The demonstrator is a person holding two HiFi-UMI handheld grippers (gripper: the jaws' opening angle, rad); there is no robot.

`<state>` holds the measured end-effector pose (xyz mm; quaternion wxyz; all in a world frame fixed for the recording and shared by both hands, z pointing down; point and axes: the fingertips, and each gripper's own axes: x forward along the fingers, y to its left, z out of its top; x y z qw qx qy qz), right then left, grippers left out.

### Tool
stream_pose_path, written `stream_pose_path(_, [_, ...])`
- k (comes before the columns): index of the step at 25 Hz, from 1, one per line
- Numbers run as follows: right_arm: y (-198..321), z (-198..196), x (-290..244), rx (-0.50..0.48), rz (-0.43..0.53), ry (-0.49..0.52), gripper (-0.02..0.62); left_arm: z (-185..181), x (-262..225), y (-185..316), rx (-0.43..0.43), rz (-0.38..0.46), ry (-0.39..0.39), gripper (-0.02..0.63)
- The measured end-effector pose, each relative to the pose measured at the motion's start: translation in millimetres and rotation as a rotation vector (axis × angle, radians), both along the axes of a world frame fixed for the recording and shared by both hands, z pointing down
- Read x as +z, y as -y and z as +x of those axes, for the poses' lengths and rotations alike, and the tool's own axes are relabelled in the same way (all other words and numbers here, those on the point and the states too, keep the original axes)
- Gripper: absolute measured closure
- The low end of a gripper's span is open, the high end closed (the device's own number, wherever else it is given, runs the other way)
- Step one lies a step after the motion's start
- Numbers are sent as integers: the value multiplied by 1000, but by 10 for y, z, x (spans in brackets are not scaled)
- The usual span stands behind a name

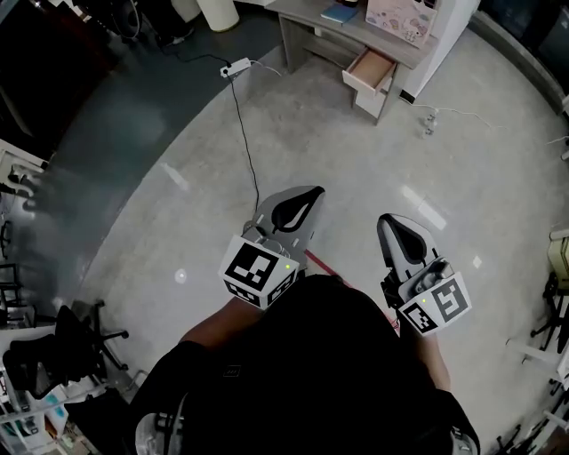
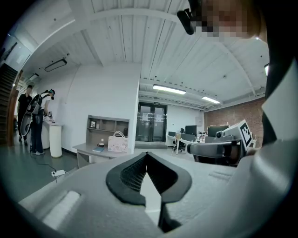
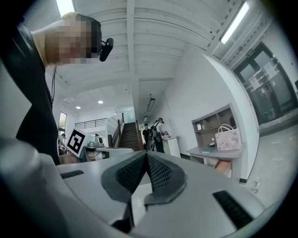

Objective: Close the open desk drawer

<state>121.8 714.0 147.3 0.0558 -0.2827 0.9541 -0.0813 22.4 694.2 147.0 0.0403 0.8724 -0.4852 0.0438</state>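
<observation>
The drawer (image 1: 369, 71) is at the upper middle of the head view, far from both claws. It stands open under the grey tabletop (image 1: 307, 11). Its long axis runs from the desk toward the lower left of the frame, and its white front faces that way. The inside looks orange-brown; I cannot tell if anything lies in it. In the right claw's view only a small orange part of the drawer (image 3: 224, 167) shows at the right, above the grey body of the claw. In the left claw's view the tabletop (image 2: 88, 149) shows at the left, but the drawer itself cannot be made out there.

The upper edge of the head view cuts off the tabletop, and also the pink bag (image 1: 400, 18) and the blue book (image 1: 340, 13) that lie on it.

The left claw (image 1: 298, 209) is closed, its tips meeting with nothing between them. The right claw (image 1: 404, 235) is closed too and holds nothing. Both hang above the bare floor (image 1: 356, 169), and the person's dark clothing hides the hands behind them.

A power strip (image 1: 236, 67) with its black cable lies on the floor to the left of the desk.
</observation>
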Motion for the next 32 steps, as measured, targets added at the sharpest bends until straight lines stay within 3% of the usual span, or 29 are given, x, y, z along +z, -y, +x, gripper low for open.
stream_pose_path(9, [20, 259, 76, -21, 6, 2, 580, 220, 61, 75, -28, -10, 1, 598])
stream_pose_path(17, [675, 164, 207, -31, -41, 7, 577, 119, 190, 696, -37, -33, -17, 598])
stream_pose_path(24, [1651, -203, 211, -17, -59, -4, 577, -270, 109, 1657, -32, -20, -18, 598])
stream_pose_path(32, [2824, -919, 122, 23, -78, -1, 577, -1052, 105, 2832, -38, -50, -63, 598])
